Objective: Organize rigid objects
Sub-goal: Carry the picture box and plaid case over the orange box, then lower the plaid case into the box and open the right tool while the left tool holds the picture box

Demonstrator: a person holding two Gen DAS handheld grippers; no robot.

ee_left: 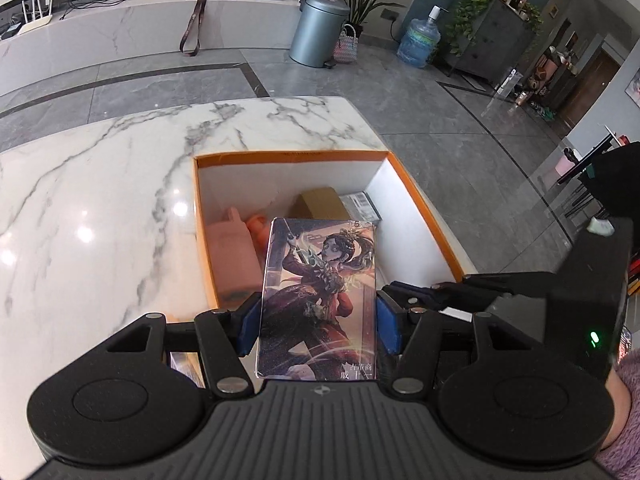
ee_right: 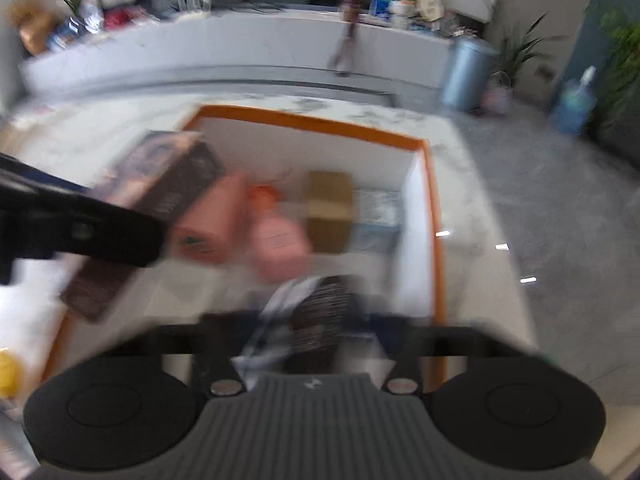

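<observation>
Card (ee_left: 318,300), printed with a figure in dark red, sits upright between the blue pads (ee_left: 249,326) of our left gripper (ee_left: 316,320), whose fingers are clamped on its two long edges. We hold it just above the near part of the orange-rimmed box (ee_left: 288,155), which stands on the marble table (ee_left: 100,200).

Inside the box we already see a pink box (ee_left: 234,248) at the left, a pink bottle (ee_right: 280,240) next to it, a brown carton (ee_left: 320,202) toward the far wall and a pale packet (ee_right: 376,212) at the far right. So we judge that much of the sorting is done: several items are in, the card is about to go in, and at least one more is on its way.

That one is the dark striped thing (ee_right: 320,312) in our right gripper (ee_right: 316,332), over the near edge of the box. The right view is badly smeared, so we cannot tell what it is, nor whether the fingers are truly closed on it or only around it. A yellow item (ee_right: 8,372) shows at the near left edge of that view, perhaps yet to be stored; we cannot tell what it is.

Both tools point forward and down into the box. The left one comes in from the left side with the card tilted; the right one is just beside it, to its right, and the person's sleeve (ee_left: 624,420) shows near the lower right.
</observation>
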